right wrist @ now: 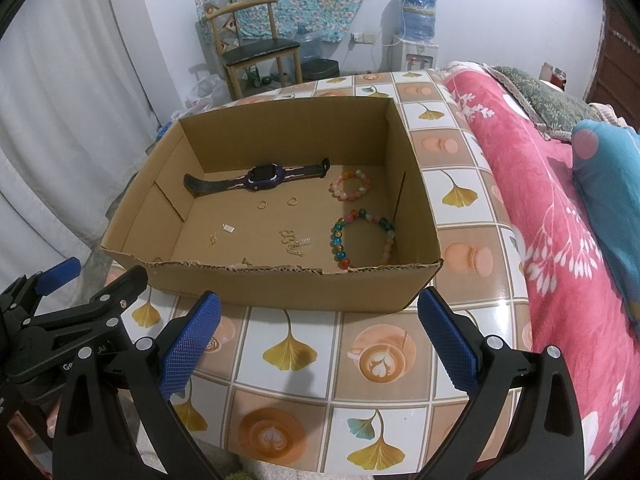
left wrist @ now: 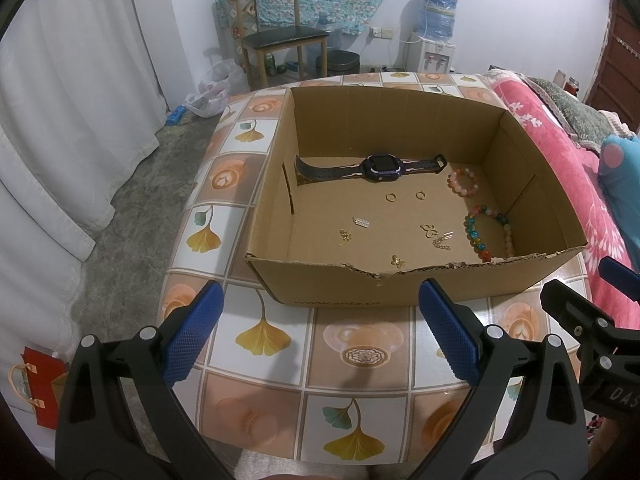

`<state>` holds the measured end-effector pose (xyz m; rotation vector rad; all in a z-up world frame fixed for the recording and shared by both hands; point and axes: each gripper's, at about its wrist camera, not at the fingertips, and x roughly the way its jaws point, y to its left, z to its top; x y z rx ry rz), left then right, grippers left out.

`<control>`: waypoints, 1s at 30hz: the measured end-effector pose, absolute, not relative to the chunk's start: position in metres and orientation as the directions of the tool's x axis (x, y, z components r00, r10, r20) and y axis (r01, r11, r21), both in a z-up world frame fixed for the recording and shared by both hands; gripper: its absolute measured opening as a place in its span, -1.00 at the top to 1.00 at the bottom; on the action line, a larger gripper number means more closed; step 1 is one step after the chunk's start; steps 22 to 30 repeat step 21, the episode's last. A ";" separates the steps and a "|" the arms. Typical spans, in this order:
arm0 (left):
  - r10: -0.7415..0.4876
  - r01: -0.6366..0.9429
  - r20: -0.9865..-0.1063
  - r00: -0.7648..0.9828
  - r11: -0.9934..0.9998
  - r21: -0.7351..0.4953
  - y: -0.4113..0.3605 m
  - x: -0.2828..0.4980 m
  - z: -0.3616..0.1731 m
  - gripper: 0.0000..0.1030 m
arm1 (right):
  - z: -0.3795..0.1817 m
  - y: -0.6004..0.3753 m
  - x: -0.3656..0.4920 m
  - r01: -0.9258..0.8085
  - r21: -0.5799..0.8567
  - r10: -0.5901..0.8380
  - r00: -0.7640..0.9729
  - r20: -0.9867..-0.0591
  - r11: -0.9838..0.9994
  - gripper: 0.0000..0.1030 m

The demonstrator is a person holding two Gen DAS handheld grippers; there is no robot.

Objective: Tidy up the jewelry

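Both the left gripper (left wrist: 320, 334) and the right gripper (right wrist: 319, 338) hover spread and empty over the table (right wrist: 400, 364), short of the cardboard box (left wrist: 400, 286) — likely poised to choose a piece. Ahead inside lie the watch (left wrist: 374, 168), its long axis crosswise along the far wall, and beaded bracelets (right wrist: 362, 238) to the right.

At frame centre we see the box (left wrist: 332, 280) on the table (left wrist: 360, 360), holding the watch (left wrist: 374, 168) behind two bracelets (left wrist: 486, 232) at right.
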<state>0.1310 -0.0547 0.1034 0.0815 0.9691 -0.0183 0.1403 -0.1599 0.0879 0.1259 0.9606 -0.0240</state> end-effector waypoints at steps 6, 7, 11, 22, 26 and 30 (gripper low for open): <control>0.019 0.052 -0.825 0.565 0.997 0.058 -0.055 0.131 0.103 -0.84 | 0.087 -0.160 0.140 0.076 0.096 0.036 0.573 -0.819 0.992 -0.86; 0.017 0.052 -0.826 0.564 0.997 0.056 -0.056 0.131 0.104 -0.84 | 0.087 -0.160 0.140 0.076 0.096 0.036 0.573 -0.819 0.992 -0.86; 0.017 0.052 -0.825 0.564 0.997 0.056 -0.055 0.131 0.104 -0.83 | 0.087 -0.160 0.140 0.077 0.096 0.035 0.573 -0.819 0.992 -0.86; 0.018 0.042 -0.829 0.560 0.998 0.050 -0.059 0.129 0.102 -0.83 | 0.084 -0.160 0.138 0.076 0.096 0.035 0.571 -0.820 0.992 -0.86; 0.018 0.042 -0.829 0.560 0.998 0.050 -0.059 0.129 0.102 -0.83 | 0.084 -0.160 0.138 0.076 0.096 0.035 0.571 -0.820 0.992 -0.86; 0.018 0.042 -0.829 0.560 0.998 0.050 -0.059 0.129 0.102 -0.83 | 0.084 -0.160 0.138 0.076 0.096 0.035 0.571 -0.820 0.992 -0.86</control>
